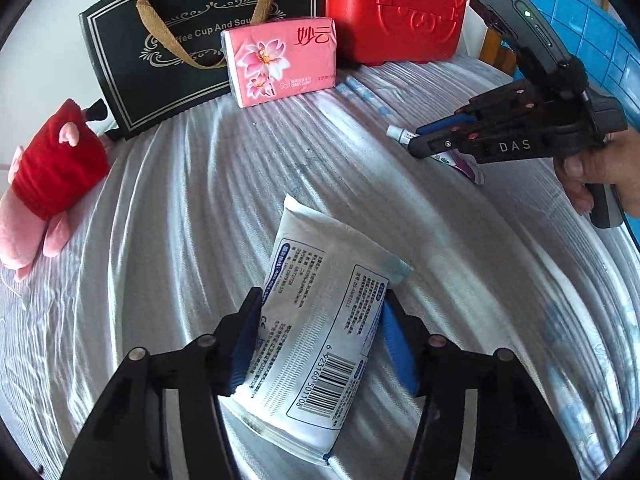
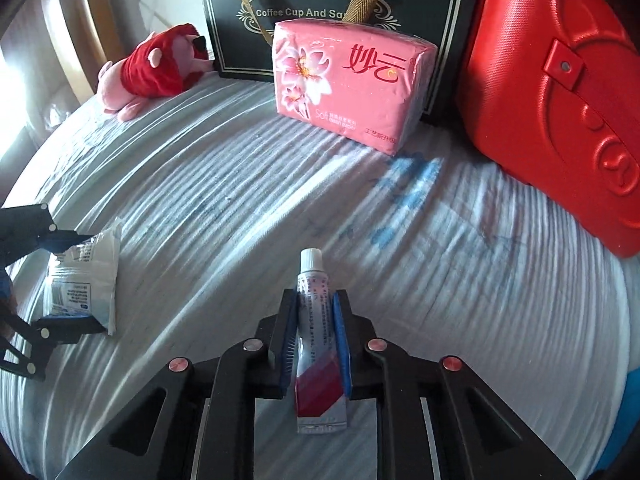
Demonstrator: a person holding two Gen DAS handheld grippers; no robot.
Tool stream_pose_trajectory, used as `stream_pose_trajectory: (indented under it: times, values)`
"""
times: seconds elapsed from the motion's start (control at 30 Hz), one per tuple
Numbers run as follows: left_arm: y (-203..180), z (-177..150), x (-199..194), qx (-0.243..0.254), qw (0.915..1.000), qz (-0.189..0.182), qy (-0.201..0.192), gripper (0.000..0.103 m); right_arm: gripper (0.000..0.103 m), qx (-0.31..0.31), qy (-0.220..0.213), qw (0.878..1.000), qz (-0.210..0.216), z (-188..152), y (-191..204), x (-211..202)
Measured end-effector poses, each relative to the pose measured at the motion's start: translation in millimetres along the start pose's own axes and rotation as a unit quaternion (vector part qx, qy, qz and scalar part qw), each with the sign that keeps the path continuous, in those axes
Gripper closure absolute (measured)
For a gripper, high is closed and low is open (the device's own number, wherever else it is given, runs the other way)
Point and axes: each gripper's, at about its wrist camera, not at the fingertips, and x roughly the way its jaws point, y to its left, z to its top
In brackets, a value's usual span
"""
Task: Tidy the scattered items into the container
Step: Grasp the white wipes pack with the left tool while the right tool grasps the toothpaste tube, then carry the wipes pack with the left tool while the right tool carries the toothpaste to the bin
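Bright daylight glares from the left edge of the right wrist view, and fisheye bending smears both pictures' rims.

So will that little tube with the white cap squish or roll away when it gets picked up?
Probably it squishes a bit: the tube looks soft, and the right gripper fingers press its sides. It likely won't roll, since its crimped end is flat. It looks small, so probably light.

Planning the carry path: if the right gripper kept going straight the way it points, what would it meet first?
Probably the bedsheet, since the right gripper, shut on the tube, points steeply down; the pink tissue pack lies farther ahead.
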Motion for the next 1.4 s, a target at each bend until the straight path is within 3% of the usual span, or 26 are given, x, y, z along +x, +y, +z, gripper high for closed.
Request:
stream_pose_trajectory:
  times: [0.37, 0.8, 1.4]
  values:
    - [-10.1, -13.5, -26.8, -0.046, 0.9987, 0.021, 0.012, 0.054, 0.086, 0.043, 0.010, 0.999, 0.023, -21.8, 15.5, -34.1]
    - [-47.8, -13.3, -88.7, -0.092, 0.9935, 0.063, 0.024, 0.054, 0.086, 0.073, 0.014, 0.996, 0.041, -51.1, 42.3, -117.8]
    - [-103.9, 5.4, -199.2, -0.132, 0.9839, 0.120, 0.008, 0.054, 0.086, 0.075, -0.003, 0.996, 0.051, -69.0, 77.1, -252.7]
